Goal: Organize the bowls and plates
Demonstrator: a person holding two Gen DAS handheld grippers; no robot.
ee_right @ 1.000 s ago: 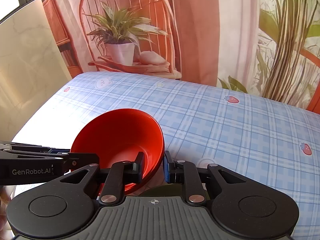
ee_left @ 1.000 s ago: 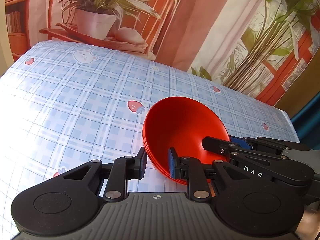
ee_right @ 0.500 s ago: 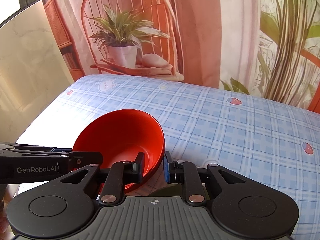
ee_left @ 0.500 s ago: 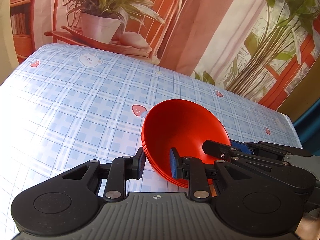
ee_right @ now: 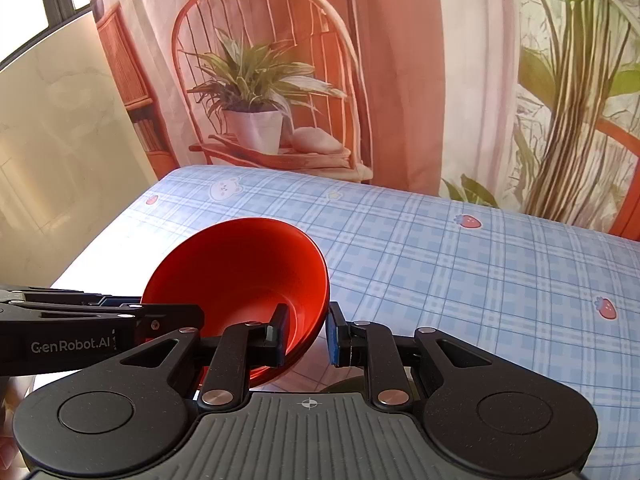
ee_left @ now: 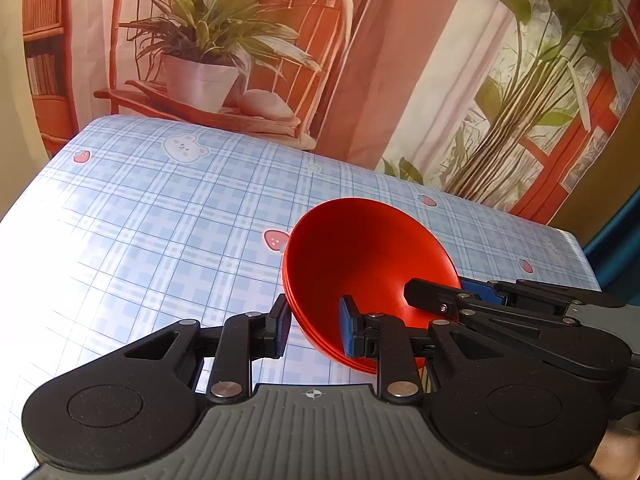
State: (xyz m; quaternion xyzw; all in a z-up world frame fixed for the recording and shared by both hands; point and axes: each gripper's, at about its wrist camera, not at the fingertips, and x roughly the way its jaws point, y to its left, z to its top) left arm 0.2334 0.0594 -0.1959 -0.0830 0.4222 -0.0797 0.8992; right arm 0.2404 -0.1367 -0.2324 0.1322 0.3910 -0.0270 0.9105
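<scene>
A stack of red bowls (ee_left: 360, 256), three rims showing, hangs tilted above the blue checked tablecloth (ee_left: 160, 220). My left gripper (ee_left: 314, 330) is shut on the stack's near-left rim, one pad outside and one inside. My right gripper (ee_left: 452, 294) reaches in from the right and clamps the opposite rim. In the right wrist view the same bowls (ee_right: 240, 276) sit between the pads of my right gripper (ee_right: 306, 336), which is shut on the rim. There my left gripper (ee_right: 148, 306) enters from the left onto the far rim. The underside of the bowls is hidden.
The tablecloth (ee_right: 460, 272) runs back to a printed backdrop (ee_left: 360, 60) of a chair, potted plant and curtains. The table's left edge borders a beige wall (ee_right: 60, 160). A dark rounded shape (ee_right: 348, 384) peeks out under my right gripper, mostly hidden.
The left gripper has risen a little with the bowls, so the table looks lower and more backdrop shows. Both grips on the rim are unchanged, and the right gripper has barely moved.
</scene>
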